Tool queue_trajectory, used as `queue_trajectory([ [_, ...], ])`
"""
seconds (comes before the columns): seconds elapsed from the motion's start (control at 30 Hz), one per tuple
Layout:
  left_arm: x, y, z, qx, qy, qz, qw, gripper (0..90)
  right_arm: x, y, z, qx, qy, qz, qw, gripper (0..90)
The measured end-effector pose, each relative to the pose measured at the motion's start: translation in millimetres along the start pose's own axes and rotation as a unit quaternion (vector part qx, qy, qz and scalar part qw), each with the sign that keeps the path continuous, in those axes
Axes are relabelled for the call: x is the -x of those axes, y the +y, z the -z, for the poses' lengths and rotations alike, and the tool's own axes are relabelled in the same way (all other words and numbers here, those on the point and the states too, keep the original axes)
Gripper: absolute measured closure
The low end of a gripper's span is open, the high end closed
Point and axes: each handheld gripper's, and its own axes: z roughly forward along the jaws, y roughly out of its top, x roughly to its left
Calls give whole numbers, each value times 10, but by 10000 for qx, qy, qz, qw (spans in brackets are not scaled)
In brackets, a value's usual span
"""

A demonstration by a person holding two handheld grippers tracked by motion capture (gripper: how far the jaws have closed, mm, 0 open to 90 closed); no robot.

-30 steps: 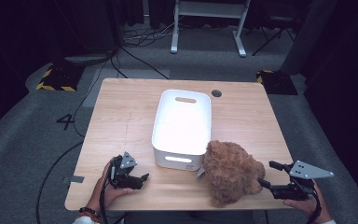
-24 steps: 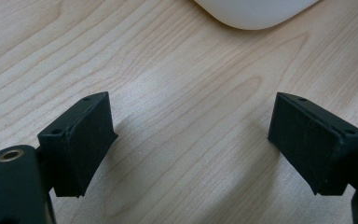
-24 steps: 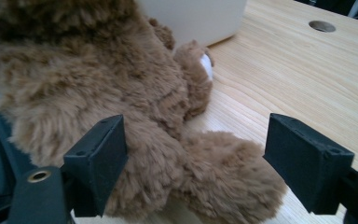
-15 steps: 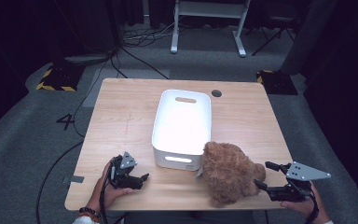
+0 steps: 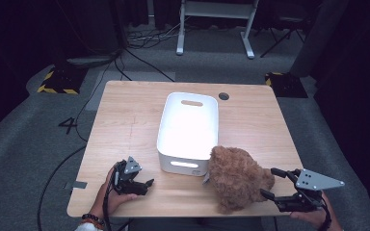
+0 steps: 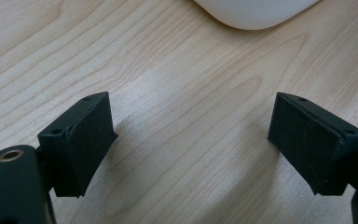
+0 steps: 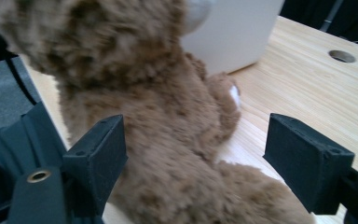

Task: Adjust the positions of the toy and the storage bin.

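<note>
A brown plush toy (image 5: pixel 238 178) sits on the wooden table (image 5: pixel 125 120) near the front edge, against the front right corner of a white bin (image 5: pixel 188 130). My right gripper (image 5: pixel 268 183) is at the plush's right side, open. In the right gripper view the plush toy (image 7: pixel 158 93) lies between the open right gripper's (image 7: pixel 196 154) jaws. Its fur is close to the left pad and apart from the right one. My left gripper (image 5: pixel 144 185) rests open at the front left, left of the bin. In its own view the left gripper (image 6: pixel 191 140) has bare wood between its pads.
The bin (image 7: pixel 233 32) stands just behind the plush, and its rounded corner (image 6: pixel 256 11) is ahead of the left gripper. A cable hole (image 5: pixel 223 96) marks the table's far right. Dark floor with cables surrounds the table. A white stand (image 5: pixel 212 24) is beyond.
My right gripper has moved a little left and up, closer to the plush toy. The left gripper, the plush and the bin have stayed in place.
</note>
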Motion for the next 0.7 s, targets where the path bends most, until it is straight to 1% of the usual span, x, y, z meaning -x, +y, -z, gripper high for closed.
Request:
queue_trajectory([
  [0.03,0,0,0,0,0,1,10000,142,-41,17,-21,-35,38,35,10000,205],
  [0.27,0,0,0,-2,0,-2,10000,142,-143,64,-90,-56,294,115,9995,202],
  [0.37,0,0,0,0,0,0,10000,142,-186,86,-122,-74,354,167,9992,196],
  [0.53,0,0,0,1,1,2,10000,142,-261,104,-222,-173,552,237,9980,190],
  [0.7,0,0,0,0,1,1,10000,142,-331,116,-366,-387,531,356,9972,170],
])
